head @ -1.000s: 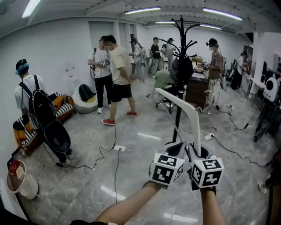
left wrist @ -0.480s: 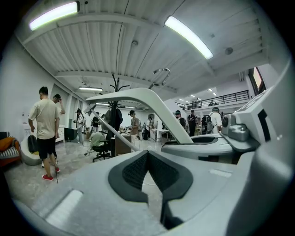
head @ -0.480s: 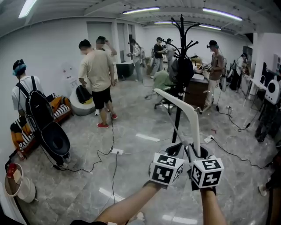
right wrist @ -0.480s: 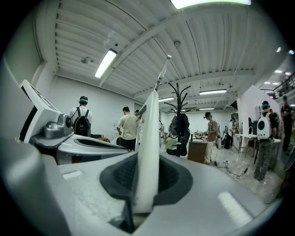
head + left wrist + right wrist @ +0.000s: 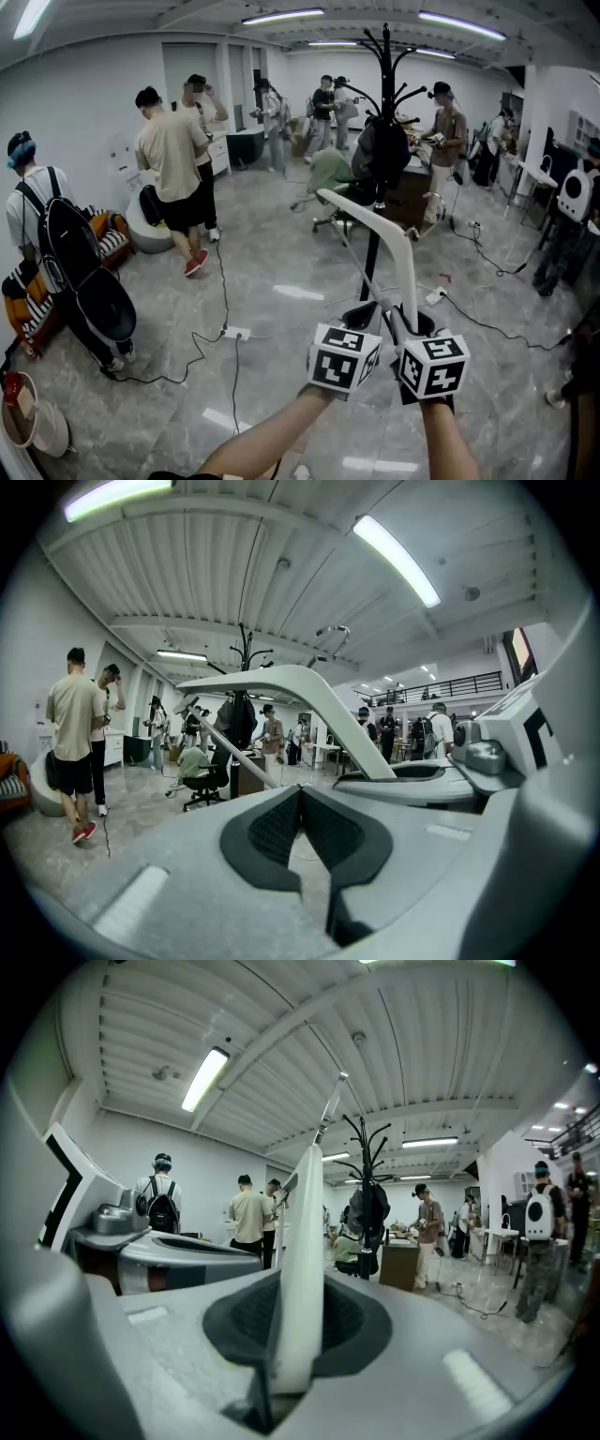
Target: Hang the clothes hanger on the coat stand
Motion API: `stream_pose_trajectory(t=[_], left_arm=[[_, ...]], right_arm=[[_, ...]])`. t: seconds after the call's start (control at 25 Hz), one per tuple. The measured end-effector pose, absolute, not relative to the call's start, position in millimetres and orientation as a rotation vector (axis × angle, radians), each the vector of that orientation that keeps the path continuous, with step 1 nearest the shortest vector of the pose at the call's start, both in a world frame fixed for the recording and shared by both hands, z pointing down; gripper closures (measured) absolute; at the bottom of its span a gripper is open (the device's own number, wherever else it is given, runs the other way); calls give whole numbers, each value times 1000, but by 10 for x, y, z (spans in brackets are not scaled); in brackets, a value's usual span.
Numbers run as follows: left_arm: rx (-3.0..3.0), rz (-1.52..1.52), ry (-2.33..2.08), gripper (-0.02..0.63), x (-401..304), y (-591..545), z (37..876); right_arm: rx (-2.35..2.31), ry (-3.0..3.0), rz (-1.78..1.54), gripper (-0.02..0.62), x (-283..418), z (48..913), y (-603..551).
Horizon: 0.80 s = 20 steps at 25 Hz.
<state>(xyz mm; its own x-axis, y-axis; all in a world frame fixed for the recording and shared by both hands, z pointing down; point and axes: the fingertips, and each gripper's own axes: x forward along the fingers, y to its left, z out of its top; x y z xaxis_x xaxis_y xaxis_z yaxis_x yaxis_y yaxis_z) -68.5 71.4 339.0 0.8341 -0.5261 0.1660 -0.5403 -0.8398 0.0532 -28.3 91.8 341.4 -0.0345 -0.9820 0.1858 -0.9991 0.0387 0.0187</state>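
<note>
A white clothes hanger [image 5: 389, 234] rises from my right gripper [image 5: 403, 319], which is shut on its lower end. In the right gripper view the hanger arm [image 5: 305, 1269] stands clamped between the jaws [image 5: 298, 1335]. My left gripper [image 5: 361, 314] sits just left of it with its jaws shut and nothing between them [image 5: 300, 799]. The hanger [image 5: 309, 691] passes to its right. The black coat stand [image 5: 380, 103] stands straight ahead on the marble floor, a few steps away, with a dark garment [image 5: 380, 150] on it. It also shows as the coat stand [image 5: 367, 1157].
Several people stand around the room, one in a beige shirt [image 5: 173, 159] at left and one with a backpack [image 5: 56, 244] nearer. Cables and a power strip [image 5: 236, 332] lie on the floor. An office chair [image 5: 333, 202] and a desk [image 5: 412, 187] stand behind the stand.
The person in the beige shirt has walked left and away. Both grippers and the hanger sit slightly lower and more left in the head view; the grip is unchanged.
</note>
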Motion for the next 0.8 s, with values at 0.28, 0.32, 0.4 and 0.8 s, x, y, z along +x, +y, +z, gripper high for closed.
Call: stream_pose_trajectory(t=[0.28, 0.32, 0.4, 0.8], left_arm=[[2925, 201, -781, 601, -779, 247, 3417], [2925, 200, -770, 600, -785, 189, 3429], [2926, 200, -755, 601, -807, 64, 3450], [2928, 190, -721, 601, -859, -391, 3513]], right_arm=[[2112, -2099, 184, 531, -383, 3448, 465], [2116, -2091, 185, 531, -394, 3457, 405], [2119, -2081, 186, 531, -424, 3475, 275], [2119, -2052, 182, 531, -479, 3535, -171]])
